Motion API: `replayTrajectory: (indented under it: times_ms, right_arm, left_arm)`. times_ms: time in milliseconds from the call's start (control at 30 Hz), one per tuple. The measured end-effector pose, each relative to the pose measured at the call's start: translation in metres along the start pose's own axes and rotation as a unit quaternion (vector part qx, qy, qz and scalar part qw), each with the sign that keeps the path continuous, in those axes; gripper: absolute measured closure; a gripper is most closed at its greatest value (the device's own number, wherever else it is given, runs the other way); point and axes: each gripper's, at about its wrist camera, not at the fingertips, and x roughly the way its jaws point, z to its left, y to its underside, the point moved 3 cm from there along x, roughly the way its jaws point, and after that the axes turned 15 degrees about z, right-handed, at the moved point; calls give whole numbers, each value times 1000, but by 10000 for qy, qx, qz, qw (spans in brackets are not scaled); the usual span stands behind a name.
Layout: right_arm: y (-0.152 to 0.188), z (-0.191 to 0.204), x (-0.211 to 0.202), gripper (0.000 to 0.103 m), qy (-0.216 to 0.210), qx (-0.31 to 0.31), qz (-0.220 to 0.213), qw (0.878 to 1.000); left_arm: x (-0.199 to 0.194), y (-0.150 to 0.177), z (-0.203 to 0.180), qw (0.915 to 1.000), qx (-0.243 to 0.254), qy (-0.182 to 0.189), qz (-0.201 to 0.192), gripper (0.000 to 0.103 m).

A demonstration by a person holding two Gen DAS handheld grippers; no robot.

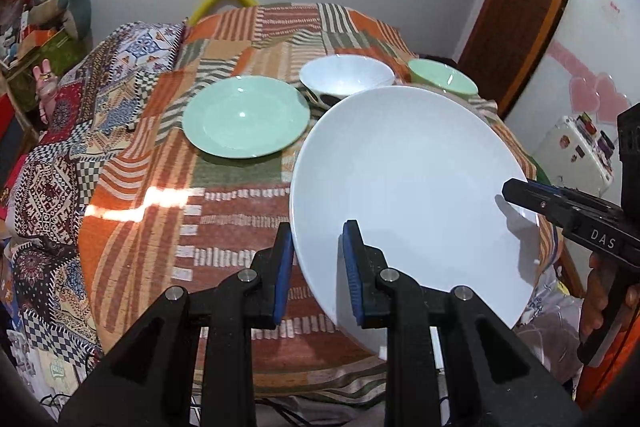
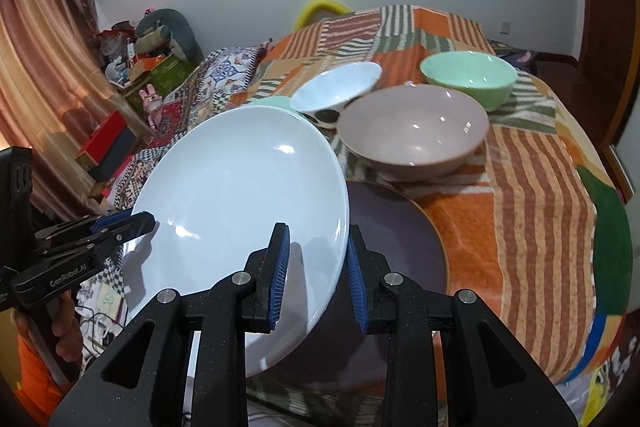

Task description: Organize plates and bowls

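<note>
Left wrist view: the left hand-held gripper (image 1: 316, 269) straddles the near-left rim of the white plate (image 1: 408, 195), 1 blue pad under the rim and 1 above; both pads appear to touch it, so it seems to be gripping the plate. The plate is tilted, lifted over the desk (image 1: 224, 211) with its patchwork cloth. The right hand-held gripper (image 1: 516, 191) reaches the plate's right rim. Farther left lies a green plate (image 1: 246, 115); behind the white plate stand a white bowl (image 1: 346, 77) and a green bowl (image 1: 442, 77).

Right wrist view: the right hand-held gripper (image 2: 318, 273) has its 2 pads either side of the white plate's (image 2: 240, 203) near-right rim, apparently clamped on it. The left hand-held gripper (image 2: 120, 223) holds the far-left rim. Under the plate's right edge lies a dark plate (image 2: 400, 239). Beyond it sit a pink bowl (image 2: 414, 131), the white bowl (image 2: 336, 87), tilted, and the green bowl (image 2: 468, 75) at far right.
</note>
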Motion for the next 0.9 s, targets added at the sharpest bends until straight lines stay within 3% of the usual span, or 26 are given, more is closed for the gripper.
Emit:
replayTrajectory:
  times_ms: [900]
  right_arm:
    - [33,-49,17,75,104,627,441,9970]
  left_arm:
    - [68,0,-34,9949,283,75,964,79]
